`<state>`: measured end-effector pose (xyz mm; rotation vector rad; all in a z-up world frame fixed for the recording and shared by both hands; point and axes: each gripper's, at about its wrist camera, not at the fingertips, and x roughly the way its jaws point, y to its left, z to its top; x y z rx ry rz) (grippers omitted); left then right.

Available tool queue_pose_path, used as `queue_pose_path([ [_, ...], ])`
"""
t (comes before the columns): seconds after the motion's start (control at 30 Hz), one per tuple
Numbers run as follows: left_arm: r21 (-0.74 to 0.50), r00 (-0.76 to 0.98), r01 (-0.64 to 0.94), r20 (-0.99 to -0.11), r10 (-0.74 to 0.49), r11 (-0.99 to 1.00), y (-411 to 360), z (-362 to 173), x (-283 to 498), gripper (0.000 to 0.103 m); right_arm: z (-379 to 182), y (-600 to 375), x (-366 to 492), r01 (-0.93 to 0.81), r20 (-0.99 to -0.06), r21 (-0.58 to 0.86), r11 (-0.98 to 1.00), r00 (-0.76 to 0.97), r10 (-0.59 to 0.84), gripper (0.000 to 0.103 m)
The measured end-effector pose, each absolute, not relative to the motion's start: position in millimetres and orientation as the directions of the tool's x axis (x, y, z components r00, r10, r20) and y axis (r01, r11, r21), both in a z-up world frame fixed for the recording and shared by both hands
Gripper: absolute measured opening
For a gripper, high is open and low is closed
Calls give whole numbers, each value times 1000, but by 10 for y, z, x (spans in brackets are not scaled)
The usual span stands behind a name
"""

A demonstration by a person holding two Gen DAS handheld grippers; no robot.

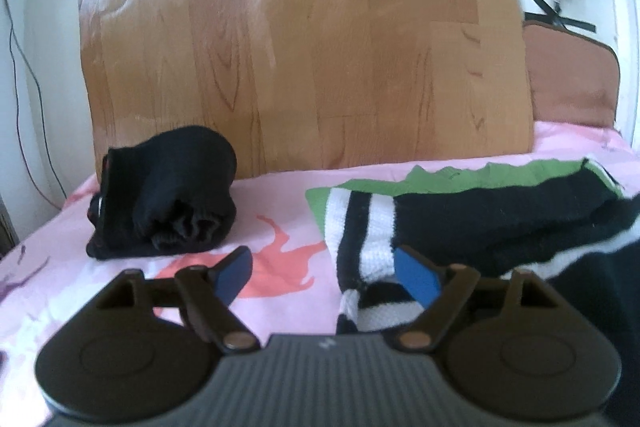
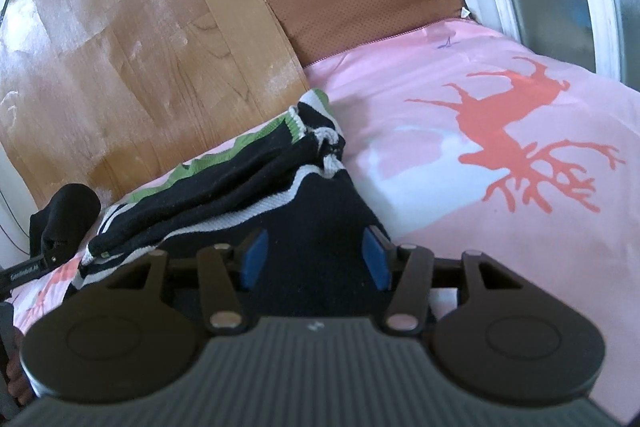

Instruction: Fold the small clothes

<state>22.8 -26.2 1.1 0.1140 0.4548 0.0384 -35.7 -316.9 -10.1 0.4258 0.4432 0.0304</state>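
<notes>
The striped knit garment (image 1: 472, 223) lies with its long axis running from the left gripper (image 1: 328, 275) across toward the right gripper (image 2: 316, 259), its white-banded end beside the left gripper's right finger. Both grippers stand open and grip nothing; dark cloth lies between the right one's pads. One folded black bundle (image 1: 168, 199) sits beyond the left finger on the pink sheet (image 2: 500, 75).

Bed (image 2: 460, 87), pink deer-print cover.
Black bundle (image 1: 168, 199) left; striped knit (image 1: 460, 227) right, well apart.
</notes>
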Motion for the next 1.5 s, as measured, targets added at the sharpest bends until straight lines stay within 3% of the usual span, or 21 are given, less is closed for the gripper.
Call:
queue_pose_path([
  [0.93, 130, 878, 49, -479, 20, 990, -216, -35, -278, 81, -85, -3054, -472, 101, -399, 362, 927, 915, 56, 62],
  [1.5, 151, 890, 82, -455, -5, 985, -183, -20, -460, 85, -106, -2942, -560, 112, -429, 308, 945, 903, 33, 66],
])
